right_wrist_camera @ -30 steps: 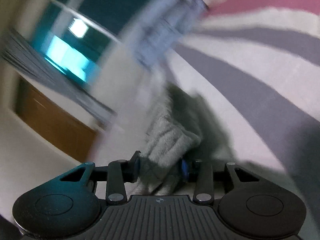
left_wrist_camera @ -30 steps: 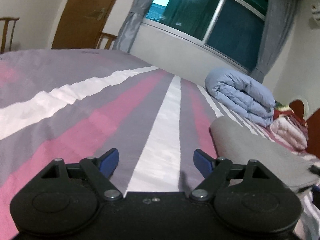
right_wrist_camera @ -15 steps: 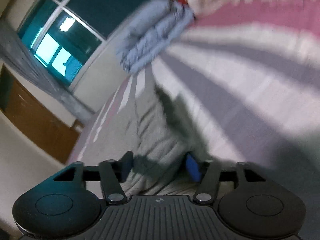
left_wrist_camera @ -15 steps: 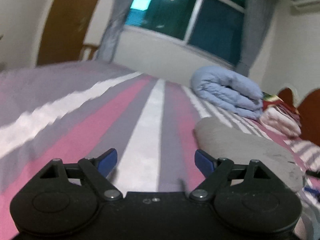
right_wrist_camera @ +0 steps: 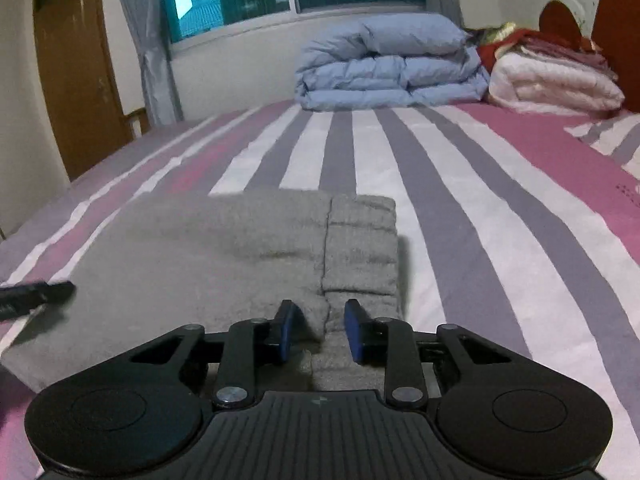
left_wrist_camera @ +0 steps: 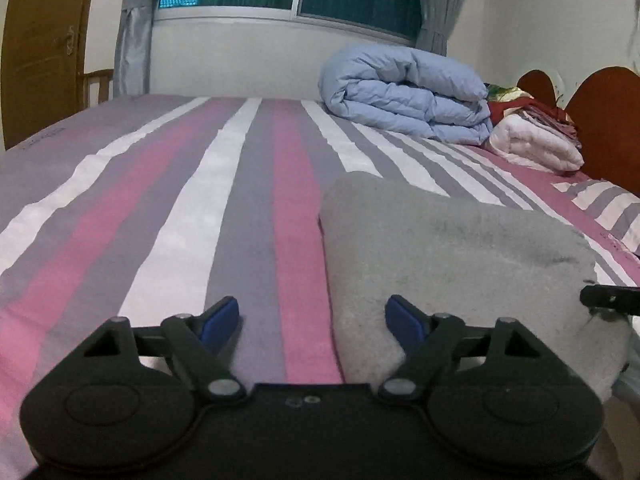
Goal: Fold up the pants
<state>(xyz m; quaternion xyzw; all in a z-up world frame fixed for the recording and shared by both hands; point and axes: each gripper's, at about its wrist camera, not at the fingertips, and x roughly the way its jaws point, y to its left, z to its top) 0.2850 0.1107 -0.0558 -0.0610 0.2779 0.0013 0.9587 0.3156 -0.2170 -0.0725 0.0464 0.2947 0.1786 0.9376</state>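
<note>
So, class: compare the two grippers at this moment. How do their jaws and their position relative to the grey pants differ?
The left gripper stands wide, its jaws narrowing a little, with the pants' edge and bare bedsheet between them. The right gripper is much narrower, its jaws closing around a ridge of the pants' ribbed end. Both have blue pads and sit at the near edge of the pants.

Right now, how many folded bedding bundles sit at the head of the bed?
2. The blue duvet lies folded near the window wall; the white quilt sits beside it, against the headboard, under some red cloth. That cloth could hide more.
</note>
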